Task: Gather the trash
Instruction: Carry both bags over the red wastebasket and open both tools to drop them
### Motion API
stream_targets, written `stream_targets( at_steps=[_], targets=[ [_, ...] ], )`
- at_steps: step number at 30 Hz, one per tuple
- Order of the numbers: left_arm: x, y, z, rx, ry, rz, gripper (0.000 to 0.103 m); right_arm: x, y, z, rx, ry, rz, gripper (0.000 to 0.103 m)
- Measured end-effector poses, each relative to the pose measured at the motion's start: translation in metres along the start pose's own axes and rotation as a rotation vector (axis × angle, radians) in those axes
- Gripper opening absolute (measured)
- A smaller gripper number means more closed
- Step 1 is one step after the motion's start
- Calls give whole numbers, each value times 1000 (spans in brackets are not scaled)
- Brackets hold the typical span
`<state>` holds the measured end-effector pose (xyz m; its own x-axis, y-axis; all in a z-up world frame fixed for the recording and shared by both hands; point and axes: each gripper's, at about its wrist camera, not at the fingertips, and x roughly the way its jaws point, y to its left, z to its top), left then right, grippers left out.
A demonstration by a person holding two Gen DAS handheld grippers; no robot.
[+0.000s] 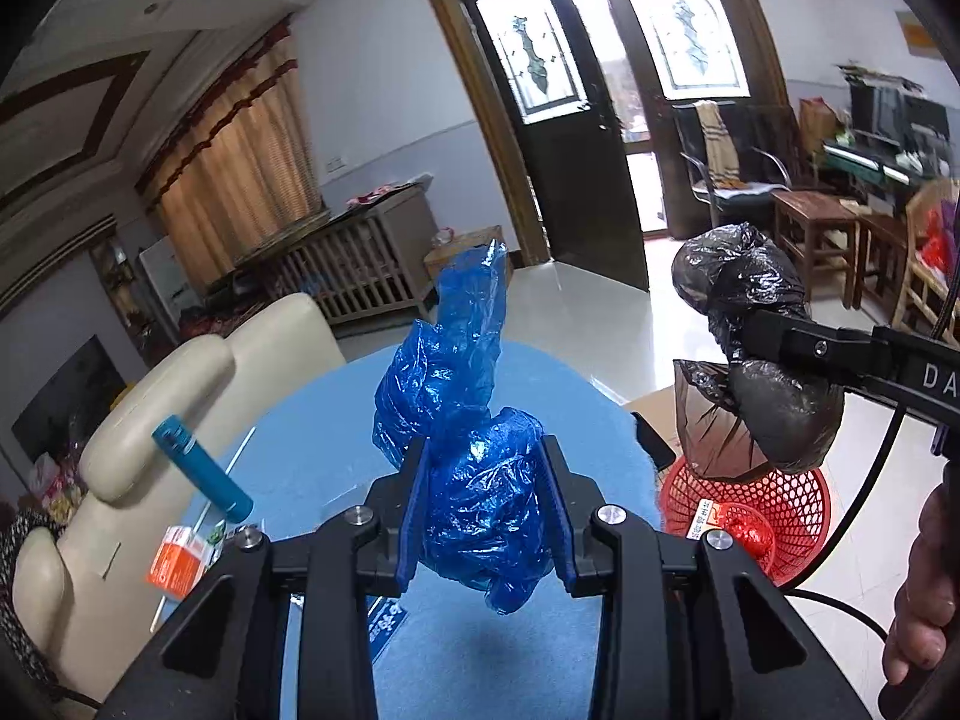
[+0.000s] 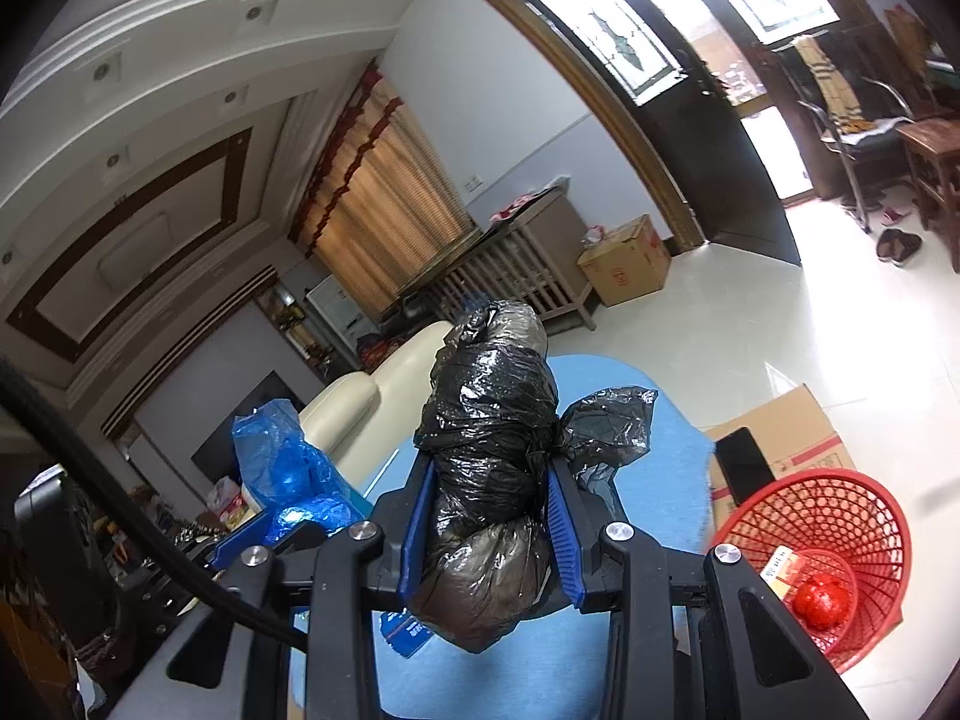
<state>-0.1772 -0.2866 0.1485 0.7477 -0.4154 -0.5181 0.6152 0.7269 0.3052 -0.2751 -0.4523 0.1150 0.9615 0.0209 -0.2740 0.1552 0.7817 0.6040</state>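
On the left, a blue marker (image 1: 201,468) and an orange box (image 1: 180,564) are left on the blue table (image 1: 312,450). At centre, the left gripper (image 1: 487,516) is clamped on a crumpled blue bag (image 1: 474,468), held above the table – light, soft, slippery film (best pinched at the bunched middle, as now). Further right, the right gripper (image 2: 489,525) is closed around a knotted black bag (image 2: 489,468), equally limp but fuller. At far right, the red basket (image 2: 840,510) on the floor is seen to contain a red ball (image 2: 816,600) and a small carton (image 2: 780,564) – likely the drop point.
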Motion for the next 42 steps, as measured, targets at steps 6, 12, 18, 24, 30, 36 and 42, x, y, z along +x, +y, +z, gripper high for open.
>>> stream_targets(
  at_steps=[6,12,18,24,30,36,42],
  targets=[
    [8,-30,4,57,15,-17,37,-13,-32,5,62,-21,-37,38],
    [18,-57,7,105,35,-39,37,-29,-57,5,116,-48,-69,38],
    [27,-85,10,156,50,-69,37,-41,-84,6,163,-60,-102,38],
    [44,-113,14,197,81,-110,37,-46,-108,5,210,-57,-146,38],
    [65,-132,13,202,144,-177,37,-48,-137,1,256,-44,-195,39],
    [91,-157,10,209,218,-301,38,-42,-174,-8,314,-6,-262,40],
    [113,-185,8,225,279,-412,53,-36,-210,-20,382,47,-326,41]
  ],
)
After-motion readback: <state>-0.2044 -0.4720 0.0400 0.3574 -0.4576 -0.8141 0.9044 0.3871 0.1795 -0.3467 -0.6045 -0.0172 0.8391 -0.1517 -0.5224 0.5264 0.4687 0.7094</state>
